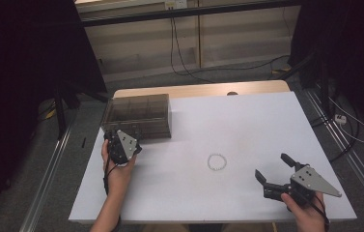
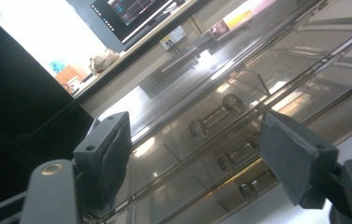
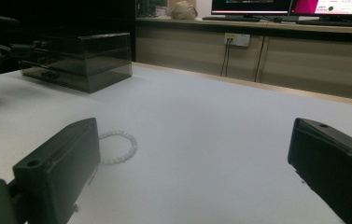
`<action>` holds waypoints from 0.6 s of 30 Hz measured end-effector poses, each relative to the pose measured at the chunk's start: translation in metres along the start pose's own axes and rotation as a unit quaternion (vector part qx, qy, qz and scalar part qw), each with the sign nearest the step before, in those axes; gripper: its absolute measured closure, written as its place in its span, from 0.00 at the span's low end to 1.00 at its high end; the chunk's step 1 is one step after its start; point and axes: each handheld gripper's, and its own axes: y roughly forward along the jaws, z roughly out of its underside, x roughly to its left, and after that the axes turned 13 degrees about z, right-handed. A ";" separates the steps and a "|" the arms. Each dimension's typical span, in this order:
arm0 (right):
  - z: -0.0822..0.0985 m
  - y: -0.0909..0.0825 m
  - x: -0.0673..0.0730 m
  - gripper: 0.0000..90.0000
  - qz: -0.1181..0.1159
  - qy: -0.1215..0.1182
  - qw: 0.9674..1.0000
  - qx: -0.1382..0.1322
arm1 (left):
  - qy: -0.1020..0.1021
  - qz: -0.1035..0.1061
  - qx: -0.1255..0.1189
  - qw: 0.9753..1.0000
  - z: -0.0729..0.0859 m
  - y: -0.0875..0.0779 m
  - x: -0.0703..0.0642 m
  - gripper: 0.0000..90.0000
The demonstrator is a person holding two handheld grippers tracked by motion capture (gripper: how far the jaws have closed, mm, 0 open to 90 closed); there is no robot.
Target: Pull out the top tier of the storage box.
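Note:
A smoky see-through drawer box (image 1: 138,116) stands at the table's far left corner. My left gripper (image 1: 118,135) is right at its front, jaws apart. In the left gripper view my left gripper (image 2: 197,130) frames the drawer fronts (image 2: 257,79) and their small round knobs (image 2: 197,128), and neither pad touches them. A ring of white beads (image 1: 208,162) lies flat in the middle of the white table (image 1: 247,121). My right gripper (image 1: 272,166) rests near the front right, open and pointed at the beads (image 3: 129,144), which lie a short way ahead of its left jaw.
The box (image 3: 82,60) sits far off to the left in the right gripper view. Beyond the table's far edge a wooden wall panel carries a socket with cables (image 1: 175,43). Dark stands flank the table on both sides. Monitors (image 3: 257,7) stand on a back counter.

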 end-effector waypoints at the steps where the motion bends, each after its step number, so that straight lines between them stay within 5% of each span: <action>1: 0.000 0.000 0.000 0.02 0.000 0.000 1.000 0.000 | 0.003 -0.001 0.001 1.000 0.000 0.000 0.000 0.30; 18: -0.001 0.000 0.001 0.02 0.001 -0.005 1.000 -0.001 | 0.050 -0.005 0.005 0.999 -0.001 0.001 -0.002 0.39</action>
